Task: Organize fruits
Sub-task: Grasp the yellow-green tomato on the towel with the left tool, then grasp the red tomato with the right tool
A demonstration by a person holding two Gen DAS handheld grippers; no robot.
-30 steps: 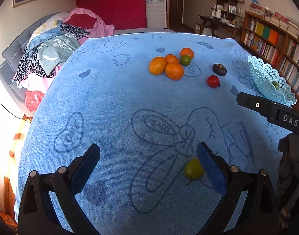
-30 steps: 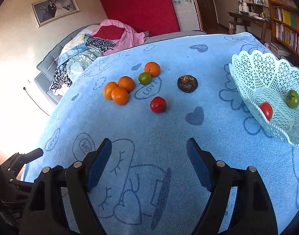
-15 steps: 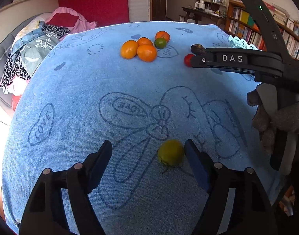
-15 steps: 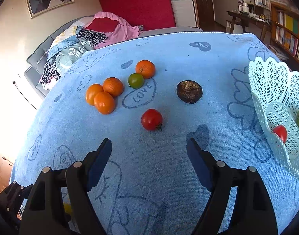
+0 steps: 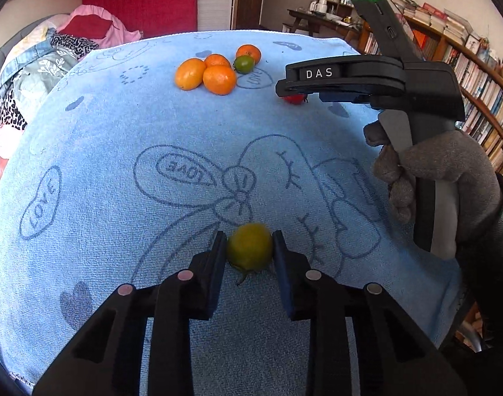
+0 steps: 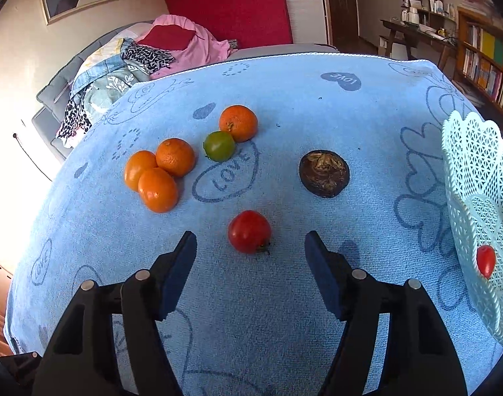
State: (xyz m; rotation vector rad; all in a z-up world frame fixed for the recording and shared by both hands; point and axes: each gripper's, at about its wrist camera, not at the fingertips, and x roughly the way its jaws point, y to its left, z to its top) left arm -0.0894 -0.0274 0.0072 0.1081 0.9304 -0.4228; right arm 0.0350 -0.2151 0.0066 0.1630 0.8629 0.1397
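Observation:
My left gripper (image 5: pixel 249 247) is shut on a yellow-green tomato (image 5: pixel 249 250) that rests on the blue towel (image 5: pixel 119 165). My right gripper (image 6: pixel 250 250) is open, with a red tomato (image 6: pixel 249 231) on the towel between and just ahead of its fingertips. Beyond it lie several oranges (image 6: pixel 157 189), a green tomato (image 6: pixel 219 146) and a dark brown fruit (image 6: pixel 324 173). A white lattice basket (image 6: pixel 475 178) at the right holds a small red tomato (image 6: pixel 485 260) and a green one at the frame edge. The right gripper's body (image 5: pixel 366 79) shows in the left wrist view.
A sofa heaped with clothes (image 6: pixel 126 66) stands behind the table at the left. Bookshelves (image 5: pixel 475 76) and a desk (image 6: pixel 413 33) line the right side. The towel's near edge (image 5: pixel 20 376) hangs at the bottom left.
My left gripper moved forward and shut on the yellow-green tomato. My right gripper moved forward and left, so the red tomato now sits between its open fingers.

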